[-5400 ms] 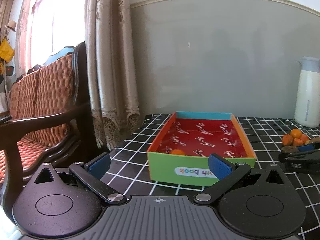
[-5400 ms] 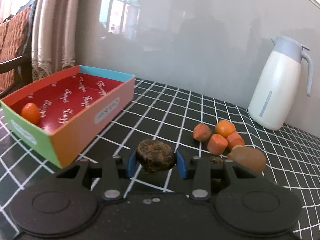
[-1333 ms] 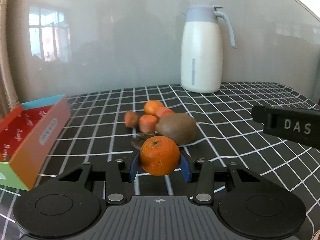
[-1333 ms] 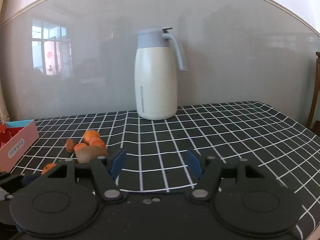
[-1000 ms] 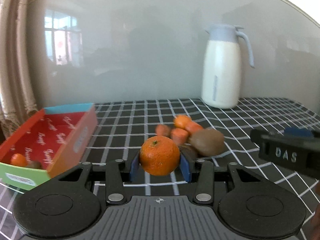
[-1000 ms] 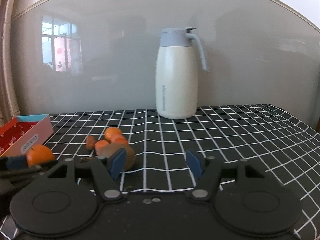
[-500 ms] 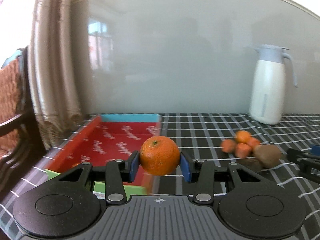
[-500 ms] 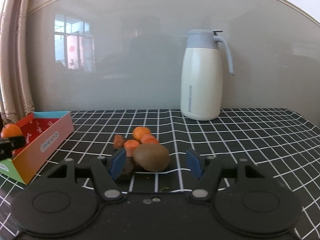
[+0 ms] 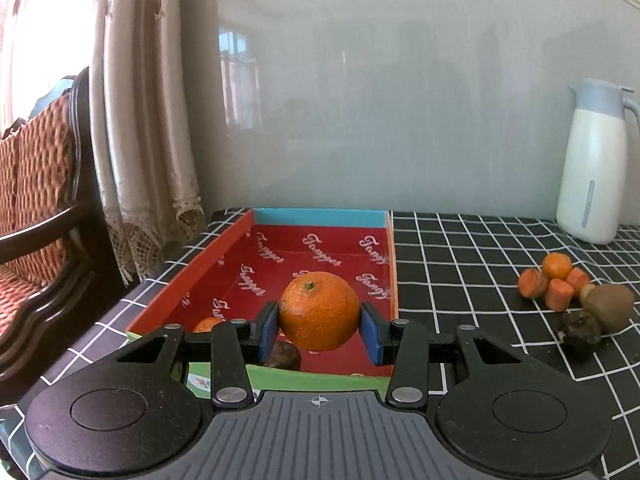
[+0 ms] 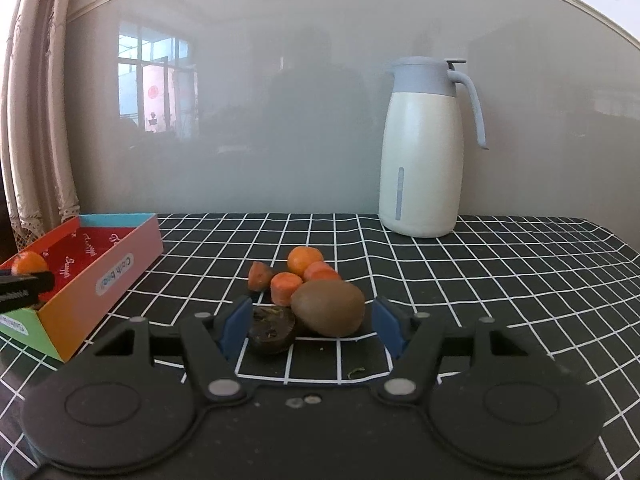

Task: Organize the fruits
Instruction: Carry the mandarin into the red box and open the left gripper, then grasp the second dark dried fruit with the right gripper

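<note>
Left gripper (image 9: pixel 319 334) has the orange (image 9: pixel 319 311) squeezed across its widest part, blue pads on either flank — a light, round fruit with a soft rind, so I'd judge gentle pressure is enough. It hangs over the near end of the red-lined box (image 9: pixel 224 260). Right gripper (image 10: pixel 310 328) stands open and empty — kiwi (image 10: pixel 328 307) on the table between the jaws, untouched.

Soft daylight from the curtained window (image 9: pixel 48 40), sharp focus, fisheye-bent edges.
</note>
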A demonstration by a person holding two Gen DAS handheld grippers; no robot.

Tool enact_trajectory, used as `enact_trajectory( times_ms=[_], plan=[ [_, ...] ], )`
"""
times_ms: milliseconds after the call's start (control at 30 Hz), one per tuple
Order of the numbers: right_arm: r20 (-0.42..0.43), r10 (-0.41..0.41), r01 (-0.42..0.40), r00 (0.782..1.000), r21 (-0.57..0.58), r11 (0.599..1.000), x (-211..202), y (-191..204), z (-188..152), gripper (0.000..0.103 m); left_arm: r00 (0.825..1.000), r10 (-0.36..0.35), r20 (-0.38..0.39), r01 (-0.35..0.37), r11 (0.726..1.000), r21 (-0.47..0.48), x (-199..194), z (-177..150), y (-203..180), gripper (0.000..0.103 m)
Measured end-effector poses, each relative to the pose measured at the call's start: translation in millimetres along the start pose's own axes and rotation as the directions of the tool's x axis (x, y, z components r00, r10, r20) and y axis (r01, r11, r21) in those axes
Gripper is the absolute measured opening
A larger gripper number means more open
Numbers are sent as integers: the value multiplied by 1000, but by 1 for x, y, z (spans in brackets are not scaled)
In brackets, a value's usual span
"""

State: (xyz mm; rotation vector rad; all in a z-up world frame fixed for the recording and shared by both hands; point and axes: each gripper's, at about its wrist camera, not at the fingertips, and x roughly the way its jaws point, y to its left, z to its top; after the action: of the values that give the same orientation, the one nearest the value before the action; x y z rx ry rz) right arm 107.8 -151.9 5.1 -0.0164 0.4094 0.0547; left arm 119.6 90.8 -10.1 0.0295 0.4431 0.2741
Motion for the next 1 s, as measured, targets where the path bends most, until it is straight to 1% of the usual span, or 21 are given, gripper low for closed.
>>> enact_trajectory(
  times_ms=[167, 300, 367, 433, 633, 700, 733, 767, 800, 833, 867, 900, 1000],
  plan=[
    [8, 16, -16, 1000, -7, 1000, -2, 3, 0, 65, 1000, 6, -20, -6, 1000, 11, 7, -4, -6, 43],
    [19, 30, -30, 999, -15, 999, -5, 4, 0, 65, 1000, 12, -21, -12, 1000, 1, 10, -6, -4, 43],
    [21, 34, -33, 999, -20, 999, -6, 5, 1, 65, 999, 27, -24, -27, 1000, 1, 11, -6, -3, 44],
    [22, 37, -37, 999, -22, 999, -6, 5, 0, 65, 999, 31, -25, -31, 999, -20, 11, -6, 1, 44],
    [26, 43, -42, 999, -28, 999, -8, 7, 1, 65, 998, 54, -21, -54, 998, -7, 9, -7, 1, 44],
    [26, 45, -45, 999, -29, 999, -8, 8, 1, 65, 999, 45, -20, -45, 999, 2, 9, -7, 1, 45],
    [26, 47, -46, 999, -30, 998, -9, 8, 1, 65, 999, 45, -18, -45, 999, 14, 8, -8, -1, 49],
    [25, 50, -49, 998, -32, 998, -8, 9, 1, 65, 999, 51, -9, -50, 999, 19, 6, -8, -2, 65],
    [25, 51, -50, 998, -34, 998, -8, 9, 1, 65, 998, 59, 13, -59, 998, 20, 2, -8, -2, 86],
    [25, 51, -50, 998, -37, 998, -9, 10, 1, 65, 996, 74, 45, -74, 997, 17, -4, -7, -2, 90],
    [25, 52, -51, 998, -40, 998, -9, 11, 0, 65, 995, 76, 70, -77, 997, 16, -9, -7, -3, 97],
    [26, 53, -52, 998, -42, 998, -9, 11, 0, 65, 994, 61, 86, -62, 998, 18, -14, -6, -3, 99],
    [27, 52, -51, 998, -51, 997, -11, 12, -1, 66, 992, 41, 116, -45, 999, 27, -27, -4, -7, 100]
  ],
)
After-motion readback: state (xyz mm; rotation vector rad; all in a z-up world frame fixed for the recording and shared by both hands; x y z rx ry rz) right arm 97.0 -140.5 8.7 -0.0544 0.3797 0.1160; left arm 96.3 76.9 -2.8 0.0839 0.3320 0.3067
